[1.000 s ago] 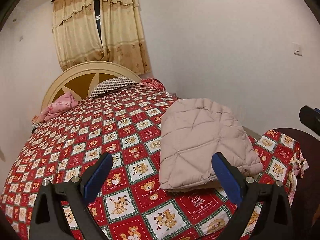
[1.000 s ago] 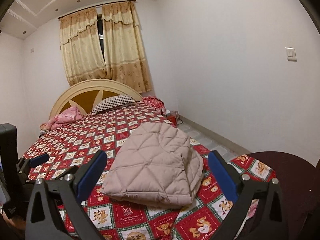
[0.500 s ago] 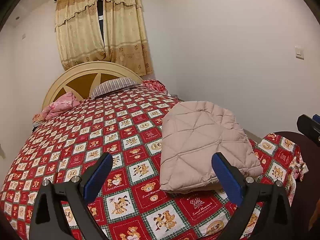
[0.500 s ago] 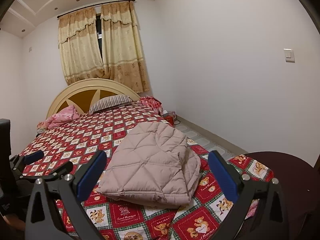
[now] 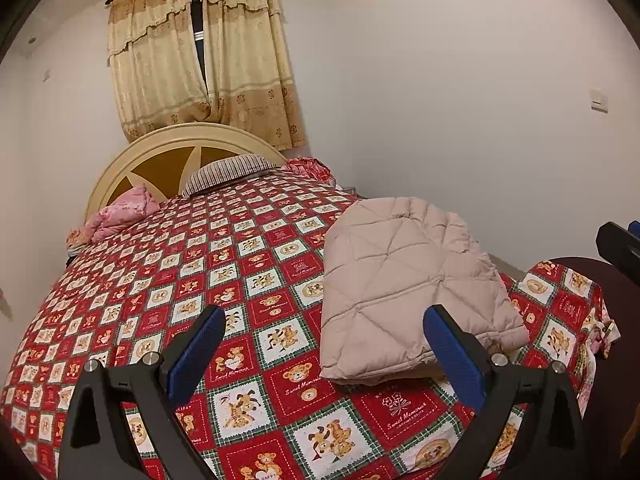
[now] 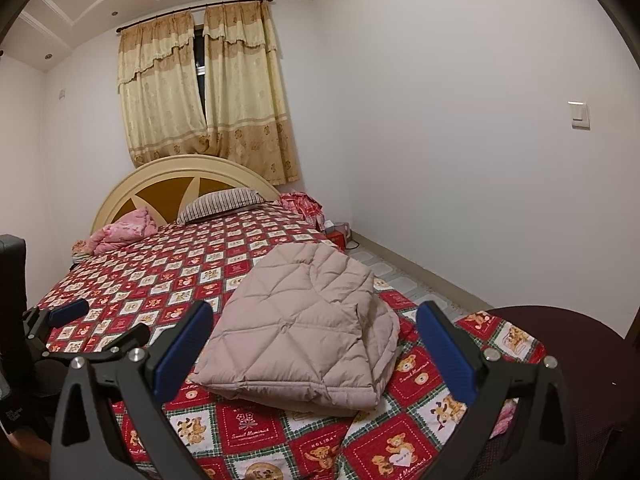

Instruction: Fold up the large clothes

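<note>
1. Left gripper (image 5: 320, 344) and right gripper (image 6: 314, 338): fingers spread wide, holding nothing, raised clear of the bed (image 6: 160, 276).
2. Quilted jacket (image 6: 304, 324): lies folded near the bed's foot; folding appears finished, so withdrawal likely follows.

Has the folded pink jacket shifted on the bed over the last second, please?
No. The jacket covers the same bear squares of the bedspread as earlier; only the cameras moved back.
</note>
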The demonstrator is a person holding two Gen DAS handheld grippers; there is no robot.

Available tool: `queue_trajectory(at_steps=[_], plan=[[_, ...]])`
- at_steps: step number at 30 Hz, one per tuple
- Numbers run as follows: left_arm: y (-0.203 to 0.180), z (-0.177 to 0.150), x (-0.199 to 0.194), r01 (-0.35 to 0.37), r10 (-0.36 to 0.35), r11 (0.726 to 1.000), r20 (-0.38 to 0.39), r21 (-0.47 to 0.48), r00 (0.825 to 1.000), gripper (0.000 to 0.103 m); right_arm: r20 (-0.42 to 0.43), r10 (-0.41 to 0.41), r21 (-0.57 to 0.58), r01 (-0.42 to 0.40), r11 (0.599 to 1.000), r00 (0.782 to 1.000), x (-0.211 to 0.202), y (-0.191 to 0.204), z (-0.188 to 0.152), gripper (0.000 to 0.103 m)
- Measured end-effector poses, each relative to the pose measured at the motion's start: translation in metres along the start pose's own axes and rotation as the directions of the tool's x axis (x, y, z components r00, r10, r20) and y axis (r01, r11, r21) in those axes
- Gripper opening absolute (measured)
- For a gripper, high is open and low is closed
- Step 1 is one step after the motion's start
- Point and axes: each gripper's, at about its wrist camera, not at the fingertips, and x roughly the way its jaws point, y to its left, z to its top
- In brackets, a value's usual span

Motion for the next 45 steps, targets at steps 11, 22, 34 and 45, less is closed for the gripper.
queue_trajectory(at_steps=[11, 22, 34, 45], plan=[[0.004, -0.002, 0.001, -0.001, 0.001, 1.0, -0.004, -0.003, 1.0, 0.1, -0.004, -0.004, 0.003, 0.004, 1.0, 1.0, -0.001, -0.001, -0.001, 0.103], [0.006, -0.004, 0.003, -0.009, 0.009, 1.0, -0.001, -0.001, 1.0, 0.1, -0.003, -0.012, 0.011, 0.012, 1.0, 1.0, -0.003, 0.0, -0.003, 0.103], [0.005, -0.002, 0.01, -0.052, 0.052, 0.999, -0.007, 0.011, 0.999, 0.1, -0.021, -0.021, 0.014, 0.021, 1.0, 1.0, -0.002, 0.002, -0.007, 0.103], [0.008, -0.003, 0.012, -0.023, 0.023, 1.0, -0.004, -0.006, 1.0, 0.1, -0.041, -0.02, 0.024, 0.021, 0.999, 0.999, 0.0, 0.003, -0.009, 0.103]])
